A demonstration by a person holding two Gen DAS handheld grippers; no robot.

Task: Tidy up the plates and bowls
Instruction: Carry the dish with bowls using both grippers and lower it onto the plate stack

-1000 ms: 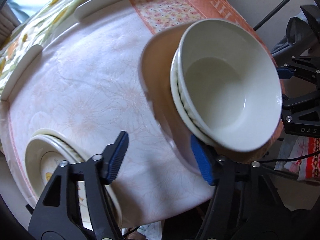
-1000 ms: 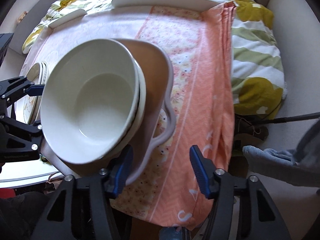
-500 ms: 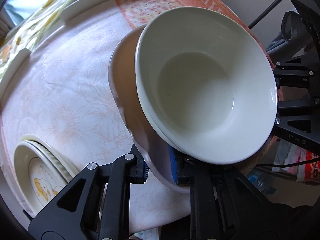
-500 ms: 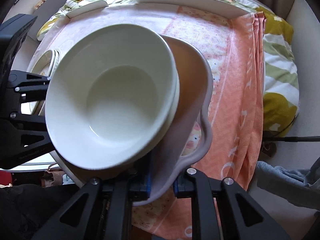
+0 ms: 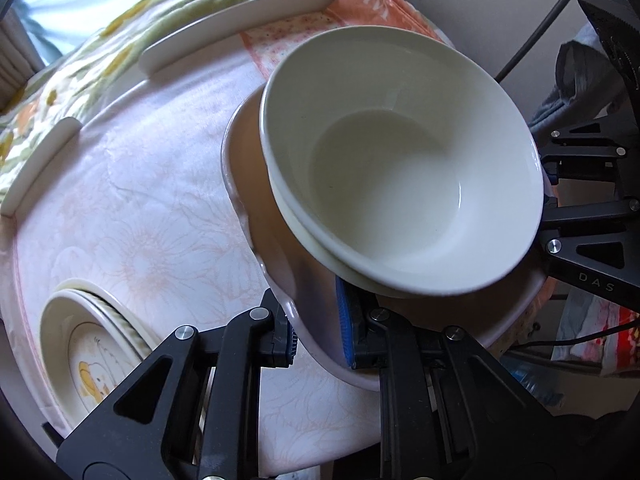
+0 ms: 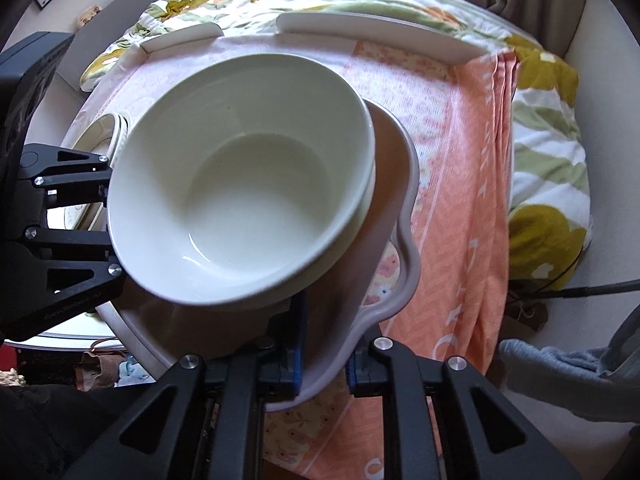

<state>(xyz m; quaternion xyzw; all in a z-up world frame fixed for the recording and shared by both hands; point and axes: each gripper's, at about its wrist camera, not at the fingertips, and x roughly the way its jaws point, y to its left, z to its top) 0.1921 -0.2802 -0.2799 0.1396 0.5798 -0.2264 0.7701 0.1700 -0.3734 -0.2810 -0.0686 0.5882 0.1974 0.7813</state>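
Note:
A pinkish-grey wavy-rimmed plate [image 5: 276,236] carries two nested white bowls [image 5: 400,184]. My left gripper [image 5: 316,336] is shut on the plate's near rim. My right gripper [image 6: 324,352] is shut on the opposite rim of the same plate [image 6: 396,220], under the bowls [image 6: 248,204]. The plate is held above the table between both grippers. A stack of cream plates with a yellow duck print [image 5: 92,352] sits on the pink cloth at the lower left; it also shows in the right wrist view [image 6: 104,132].
The round table [image 5: 224,20] has a raised white rim and a pink floral cloth [image 5: 132,216]. An orange cloth [image 6: 472,184] hangs over the table's side. A floral bedspread [image 6: 548,184] lies beyond. A grey garment [image 6: 568,376] lies at right.
Both grippers went from open beside the plate to shut on its rims. The plate with the bowls has since risen off the cloth and shifted a little.

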